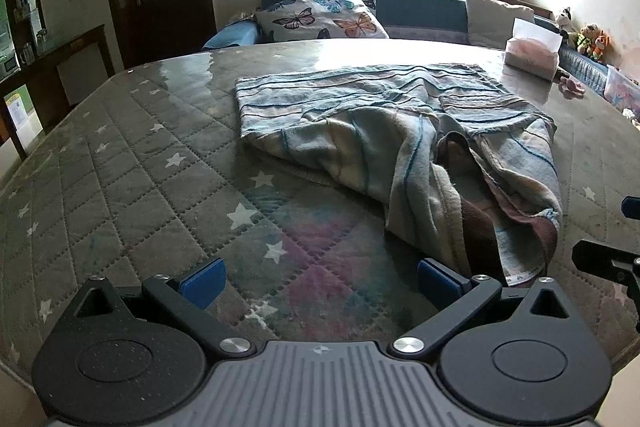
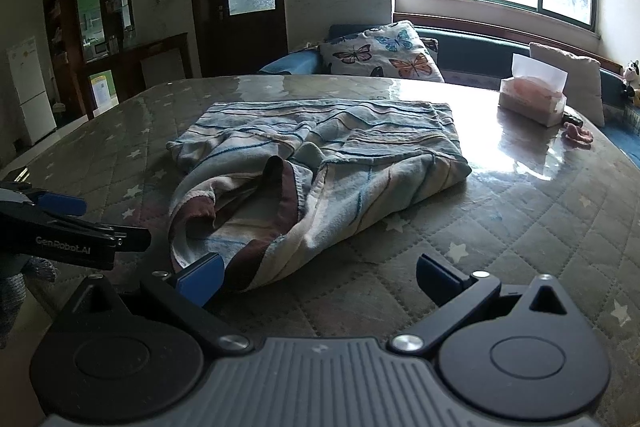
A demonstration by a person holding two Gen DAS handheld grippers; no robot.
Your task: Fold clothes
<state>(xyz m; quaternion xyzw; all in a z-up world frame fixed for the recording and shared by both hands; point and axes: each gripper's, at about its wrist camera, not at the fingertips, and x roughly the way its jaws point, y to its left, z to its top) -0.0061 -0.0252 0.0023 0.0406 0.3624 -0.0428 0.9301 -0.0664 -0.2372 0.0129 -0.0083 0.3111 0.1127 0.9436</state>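
Note:
A striped blue and beige garment (image 1: 400, 131) with a brown collar lies crumpled and partly folded on the table; it also shows in the right wrist view (image 2: 320, 163). My left gripper (image 1: 320, 277) is open and empty, low over the table just in front of the garment's near hem, its right finger (image 1: 436, 277) close to the cloth. My right gripper (image 2: 318, 277) is open and empty, its left finger (image 2: 202, 277) at the garment's brown-edged near end. Each gripper shows at the edge of the other's view.
The table has a grey quilted star-pattern cover (image 1: 140, 167) under a glossy sheet. A tissue box (image 2: 532, 99) and a small pink item (image 2: 578, 135) sit at its far right. A bench with a butterfly cushion (image 1: 324, 13) runs behind, under the window.

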